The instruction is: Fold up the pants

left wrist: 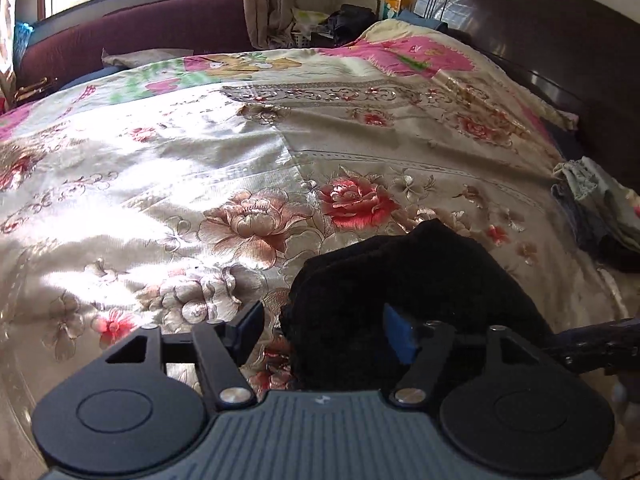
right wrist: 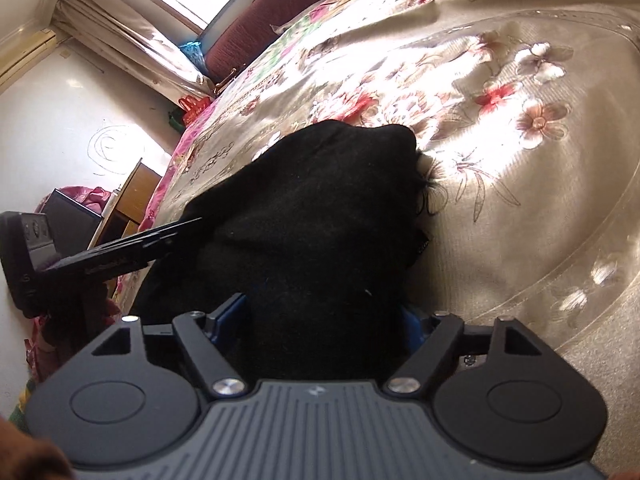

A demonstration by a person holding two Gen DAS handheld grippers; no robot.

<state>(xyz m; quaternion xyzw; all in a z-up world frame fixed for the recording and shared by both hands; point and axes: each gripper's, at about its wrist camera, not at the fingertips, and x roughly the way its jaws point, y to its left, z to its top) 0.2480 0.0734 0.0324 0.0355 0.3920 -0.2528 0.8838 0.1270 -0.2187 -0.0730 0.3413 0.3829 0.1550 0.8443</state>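
Note:
The black pants (left wrist: 400, 292) are bunched over a floral satin bedspread (left wrist: 248, 168). In the left wrist view my left gripper (left wrist: 324, 328) is wide open, the pants bulging between its fingers against the right blue pad (left wrist: 396, 334). In the right wrist view my right gripper (right wrist: 320, 320) has its jaws wide apart with a thick wad of the black pants (right wrist: 312, 220) filling the gap; whether it clamps the cloth is not clear. The other gripper (right wrist: 36, 248) shows at the left, reaching into the pants.
A dark wooden headboard (left wrist: 540, 36) stands at the far right. A pile of folded clothes (left wrist: 600, 208) lies on the bed's right side. A maroon sofa (left wrist: 132, 36) and window lie beyond the bed. A wooden cabinet (right wrist: 132, 196) stands beside the bed.

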